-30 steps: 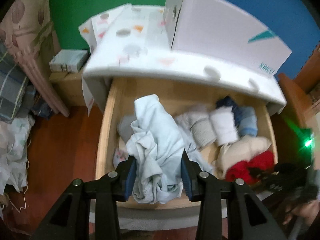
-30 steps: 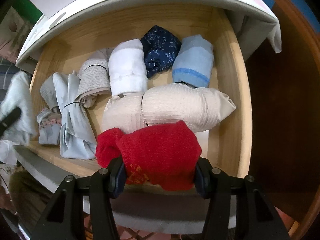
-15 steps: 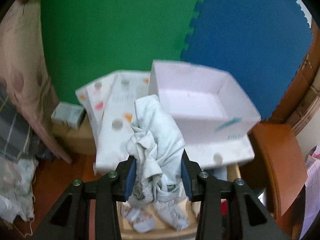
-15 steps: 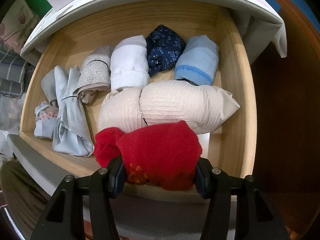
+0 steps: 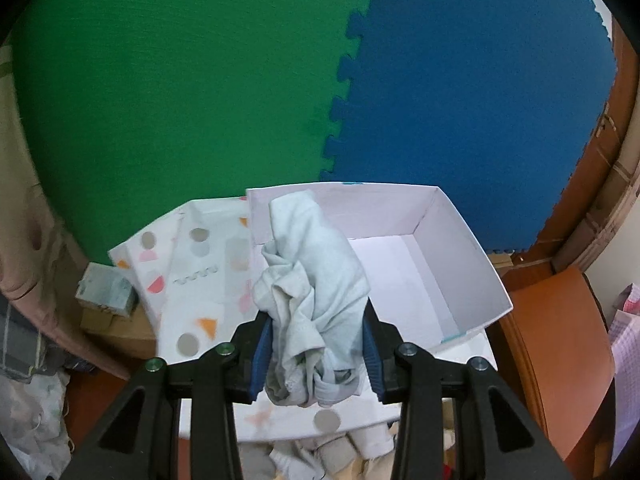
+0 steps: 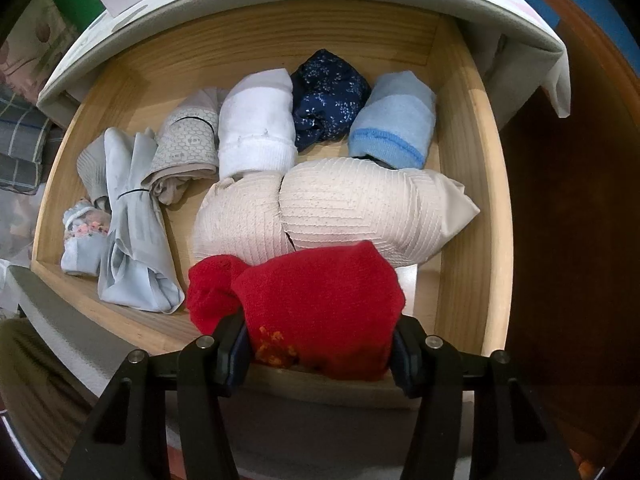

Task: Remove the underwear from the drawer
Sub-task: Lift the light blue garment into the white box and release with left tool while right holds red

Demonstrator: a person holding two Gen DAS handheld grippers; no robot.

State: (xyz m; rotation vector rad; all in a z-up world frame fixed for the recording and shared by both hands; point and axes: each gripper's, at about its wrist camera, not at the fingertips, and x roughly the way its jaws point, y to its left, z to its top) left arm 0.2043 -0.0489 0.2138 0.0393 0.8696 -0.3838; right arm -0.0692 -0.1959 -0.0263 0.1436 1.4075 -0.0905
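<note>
White box behind gripped underwear (drawer seemingly below).

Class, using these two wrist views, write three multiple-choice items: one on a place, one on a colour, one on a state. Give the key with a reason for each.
1. Where is the pale blue underwear held by the left tool?
A. Down in the drawer
B. Raised in front of the open white box
C. On the floor

2. What colour is the item gripped by the right tool?
A. Red
B. Navy
C. White

3. What state is the wooden drawer in?
A. Shut
B. Open and bare
C. Open, with rolled clothes inside

Key: B, the bundle hangs between the fingers with the box behind it; A, the red garment sits between the right tool's fingers; C, the right wrist view shows several rolls lying in the open drawer.
</note>
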